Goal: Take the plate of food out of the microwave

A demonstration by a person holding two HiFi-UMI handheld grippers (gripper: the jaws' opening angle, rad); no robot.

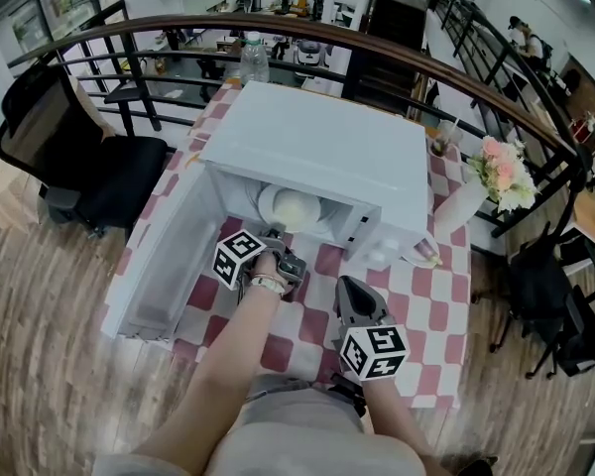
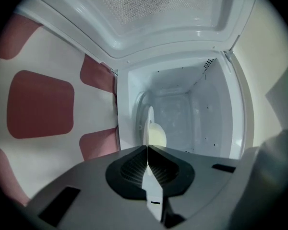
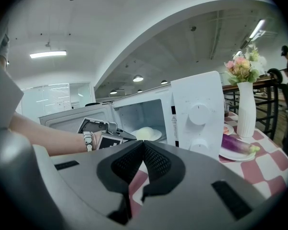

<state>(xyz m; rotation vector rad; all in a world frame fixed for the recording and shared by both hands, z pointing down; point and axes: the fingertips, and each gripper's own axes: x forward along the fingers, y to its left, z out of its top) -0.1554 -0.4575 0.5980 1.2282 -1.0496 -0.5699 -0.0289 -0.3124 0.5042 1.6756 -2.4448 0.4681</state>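
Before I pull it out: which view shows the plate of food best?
Right gripper view: the plate and food show from the side inside the microwave. Head view: far part hidden under the microwave's top. Left gripper view: edge-on only.

One microwave (image 1: 317,152), one vase (image 1: 460,208), two grippers (image 1: 278,238) (image 1: 350,286)

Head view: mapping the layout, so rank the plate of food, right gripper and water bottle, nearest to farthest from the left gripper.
1. plate of food, inside the microwave, rim clamped by the left gripper.
2. right gripper, alongside, to the right.
3. water bottle, behind the microwave, far table end.
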